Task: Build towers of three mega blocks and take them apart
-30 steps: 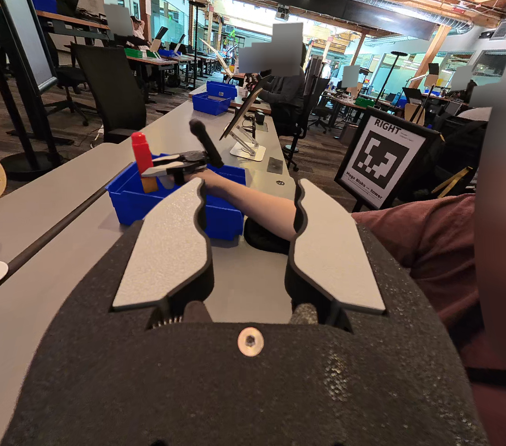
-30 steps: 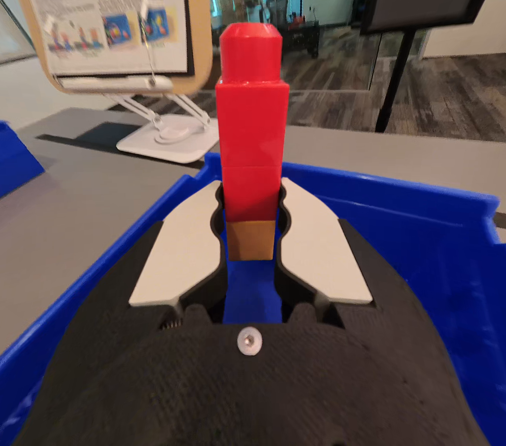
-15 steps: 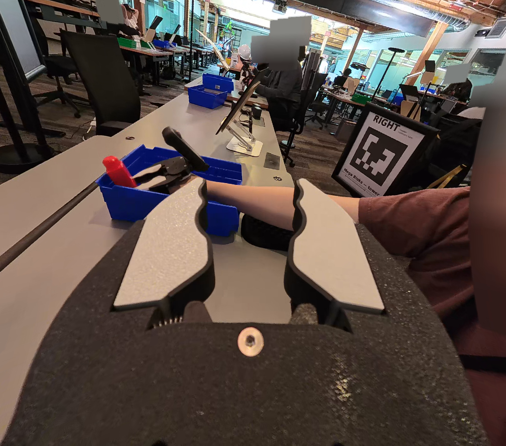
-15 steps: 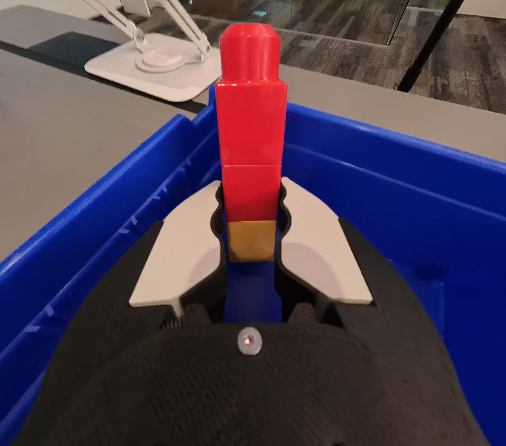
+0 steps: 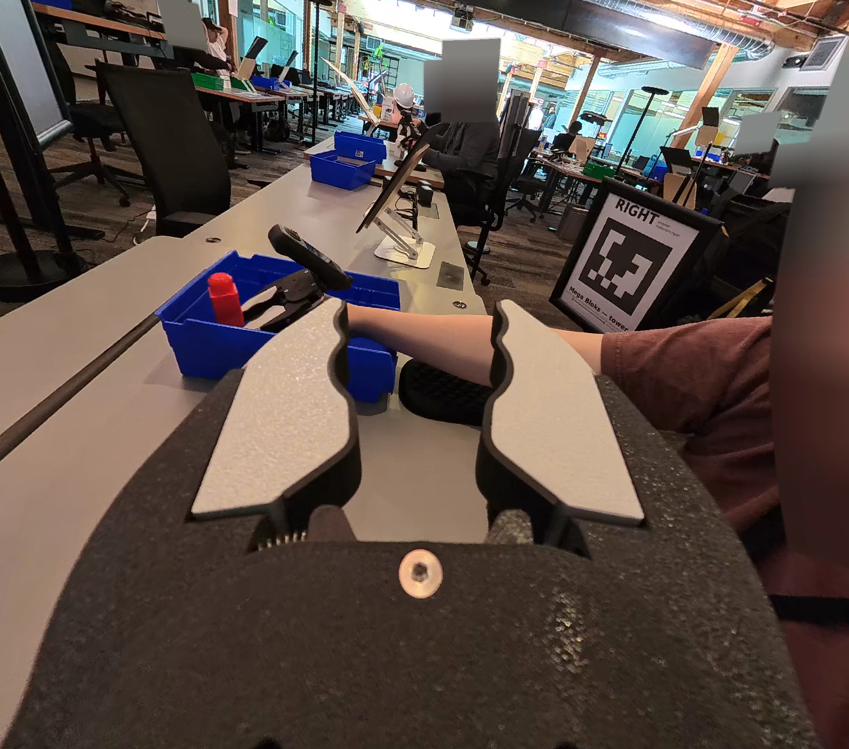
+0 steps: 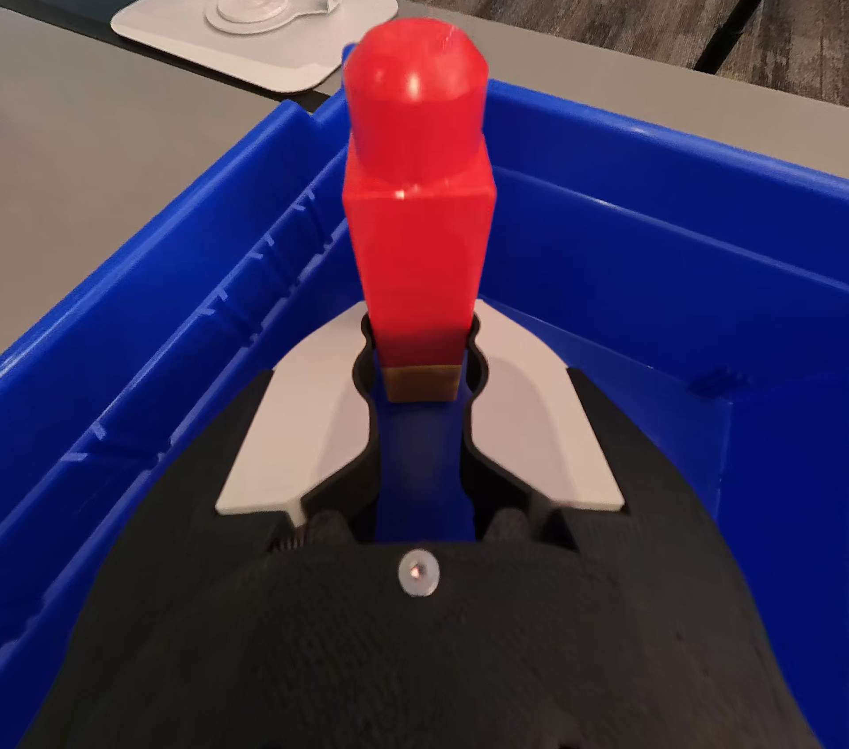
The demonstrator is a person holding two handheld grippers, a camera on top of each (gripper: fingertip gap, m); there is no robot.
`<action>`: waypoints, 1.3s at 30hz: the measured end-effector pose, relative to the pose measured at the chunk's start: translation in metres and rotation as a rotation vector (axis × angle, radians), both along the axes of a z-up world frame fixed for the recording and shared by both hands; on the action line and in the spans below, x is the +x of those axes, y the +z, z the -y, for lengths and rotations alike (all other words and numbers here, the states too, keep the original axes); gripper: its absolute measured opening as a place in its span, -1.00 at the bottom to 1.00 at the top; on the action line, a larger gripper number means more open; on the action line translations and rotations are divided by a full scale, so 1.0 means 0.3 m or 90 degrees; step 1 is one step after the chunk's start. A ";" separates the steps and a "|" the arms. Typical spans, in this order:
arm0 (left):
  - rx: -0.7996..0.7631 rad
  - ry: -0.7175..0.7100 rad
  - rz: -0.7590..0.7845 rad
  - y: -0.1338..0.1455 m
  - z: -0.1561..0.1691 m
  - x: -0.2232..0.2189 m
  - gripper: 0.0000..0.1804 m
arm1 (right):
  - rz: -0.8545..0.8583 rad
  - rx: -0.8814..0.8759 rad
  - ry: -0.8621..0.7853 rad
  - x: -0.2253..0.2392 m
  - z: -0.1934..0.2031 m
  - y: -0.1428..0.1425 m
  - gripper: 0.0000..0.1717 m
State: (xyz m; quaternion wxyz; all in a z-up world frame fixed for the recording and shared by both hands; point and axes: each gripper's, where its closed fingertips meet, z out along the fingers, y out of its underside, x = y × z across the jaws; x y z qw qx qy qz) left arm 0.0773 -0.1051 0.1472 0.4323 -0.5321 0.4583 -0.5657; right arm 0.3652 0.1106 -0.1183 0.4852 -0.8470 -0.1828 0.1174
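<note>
Gaping wide over the grey counter (image 5: 404,474), the left gripper (image 5: 416,341) has bare jaws. Farther off, the right gripper (image 6: 420,341) clamps its jaws on a red-and-tan block tower (image 6: 416,239) inside the blue bin (image 6: 643,276).

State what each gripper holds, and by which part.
Right gripper: the block tower, gripped at its lower red block, just above the orange base. Left gripper: open, nothing held.

Left hand-held gripper (image 5: 418,341) jaws apart, right hand-held gripper (image 6: 420,341) clamped, forearm (image 5: 427,341) outstretched
</note>
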 end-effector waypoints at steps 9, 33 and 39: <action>-0.004 0.009 0.007 0.005 -0.007 0.002 -0.36 | 0.027 -0.060 -0.057 0.010 -0.010 -0.050 -0.56; -0.066 0.700 -0.329 -0.192 -0.268 -0.904 -0.42 | -0.052 0.168 -0.186 0.093 0.088 0.521 -0.19; -0.165 0.747 -0.547 -0.346 -0.176 -0.926 -0.46 | -0.108 0.221 -0.031 -0.127 0.133 0.658 -0.24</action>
